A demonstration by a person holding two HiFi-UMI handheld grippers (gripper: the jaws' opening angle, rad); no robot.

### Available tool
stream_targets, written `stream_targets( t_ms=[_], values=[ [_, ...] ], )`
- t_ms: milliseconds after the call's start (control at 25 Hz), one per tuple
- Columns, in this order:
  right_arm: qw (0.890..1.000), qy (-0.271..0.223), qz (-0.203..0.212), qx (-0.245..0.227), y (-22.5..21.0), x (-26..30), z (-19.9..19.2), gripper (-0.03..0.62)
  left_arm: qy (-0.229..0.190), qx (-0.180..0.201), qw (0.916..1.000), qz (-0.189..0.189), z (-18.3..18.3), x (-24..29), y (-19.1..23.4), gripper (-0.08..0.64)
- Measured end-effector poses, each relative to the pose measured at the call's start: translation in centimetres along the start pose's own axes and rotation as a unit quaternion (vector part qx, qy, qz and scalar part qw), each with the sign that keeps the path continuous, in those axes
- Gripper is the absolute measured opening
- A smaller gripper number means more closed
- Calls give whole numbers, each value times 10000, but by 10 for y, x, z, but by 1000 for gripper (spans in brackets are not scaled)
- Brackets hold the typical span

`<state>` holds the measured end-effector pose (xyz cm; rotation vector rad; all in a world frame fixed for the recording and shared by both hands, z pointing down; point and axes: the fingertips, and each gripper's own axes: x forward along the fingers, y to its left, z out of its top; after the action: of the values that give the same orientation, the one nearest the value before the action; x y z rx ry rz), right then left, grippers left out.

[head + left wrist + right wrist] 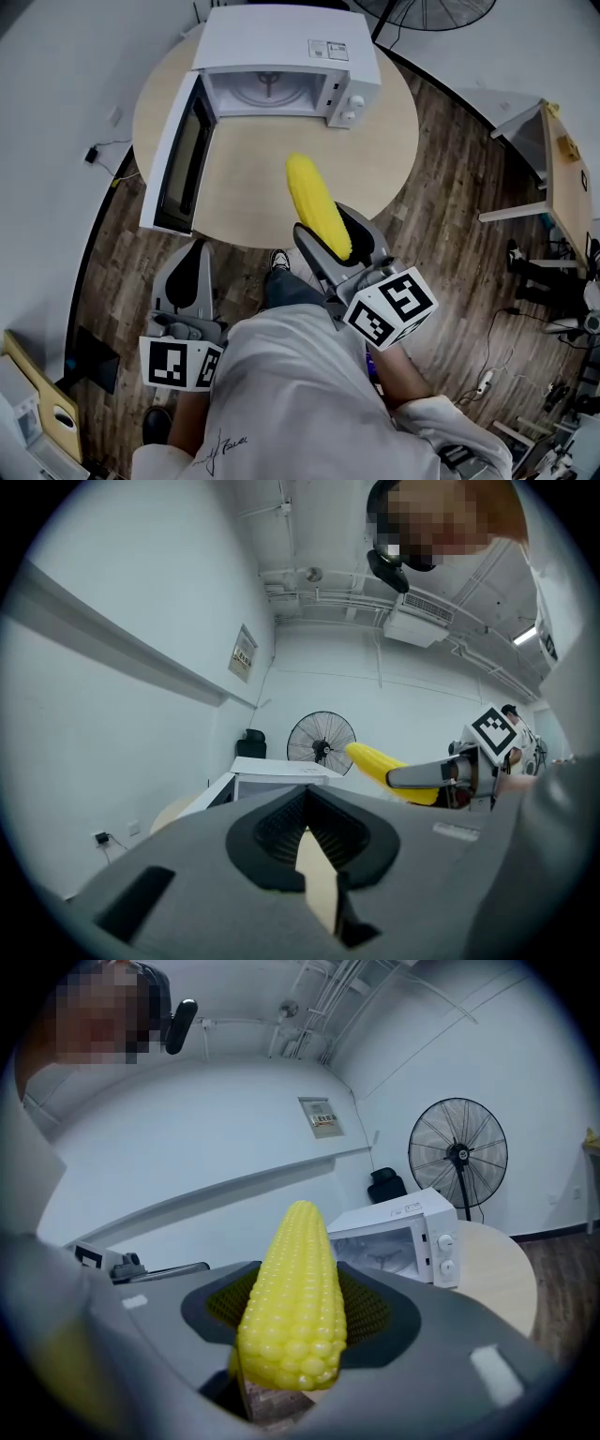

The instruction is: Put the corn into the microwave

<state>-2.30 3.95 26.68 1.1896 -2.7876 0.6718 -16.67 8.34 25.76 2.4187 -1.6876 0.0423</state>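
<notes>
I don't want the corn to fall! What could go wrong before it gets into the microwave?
The right gripper holds the corn only near its thick end, most of it sticking out past the jaws, so it might tilt or slip. The microwave has its door open at the left; the long tip could bump the door or frame going in.

White shirt [291,394] with dark scrawled print [222,444], white sleeve [441,422], dark trousers [292,287], black-and-white shoe [278,260], grey left gripper [191,251] and right gripper [328,225], black ribbed fingers [272,836], white cube [181,364] on each with black square markers
</notes>
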Motion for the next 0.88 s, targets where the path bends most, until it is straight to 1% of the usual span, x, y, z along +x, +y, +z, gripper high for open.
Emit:
stream_targets(
  t_ms=[560,760,880],
  values=[
    [9998,-144,168,24,-72,47,37,264,18,155,9999,-51,11,99,2,-9],
    [9996,-133,236,10,-92,58,43,264,-1,147,9999,11,14,120,3,-9],
    [9996,-129,228,51,-103,62,42,262,29,135,9999,46,9,127,3,-9]
  ],
)
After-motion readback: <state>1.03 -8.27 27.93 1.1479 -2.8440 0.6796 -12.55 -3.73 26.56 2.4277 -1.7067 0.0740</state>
